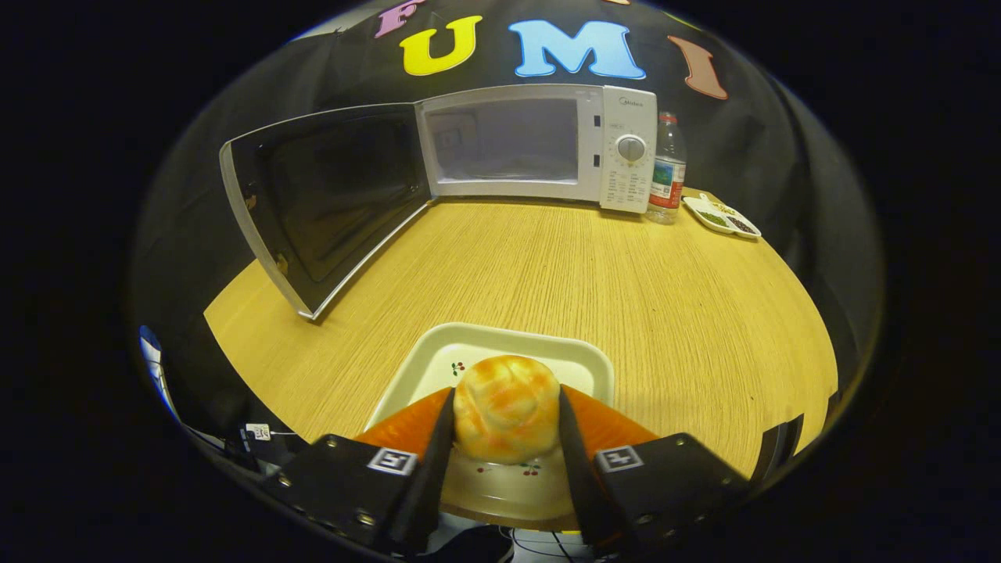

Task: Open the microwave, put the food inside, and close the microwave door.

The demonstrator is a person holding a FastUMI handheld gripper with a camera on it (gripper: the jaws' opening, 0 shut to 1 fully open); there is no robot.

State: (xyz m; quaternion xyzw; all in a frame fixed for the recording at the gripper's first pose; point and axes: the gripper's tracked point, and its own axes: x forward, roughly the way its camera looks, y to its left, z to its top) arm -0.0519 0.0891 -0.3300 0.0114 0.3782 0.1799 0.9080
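A round golden bun [507, 416] sits between my two fingers, and both press on its sides, so my gripper [506, 403] is shut on it. Under the bun lies a cream square plate [500, 348] with small cherry prints, near the front edge of the wooden table [626, 297]. Beyond the fingers, at the back of the table, stands a white microwave [539, 145]. Its door [328, 195] is swung wide open to the left, and the cavity [504, 141] looks bare.
Right of the microwave stands a clear plastic bottle [667, 168] with a red cap. A small white divided dish [723, 215] with seasonings lies further right. Cables [258, 434] hang below the table's front left edge.
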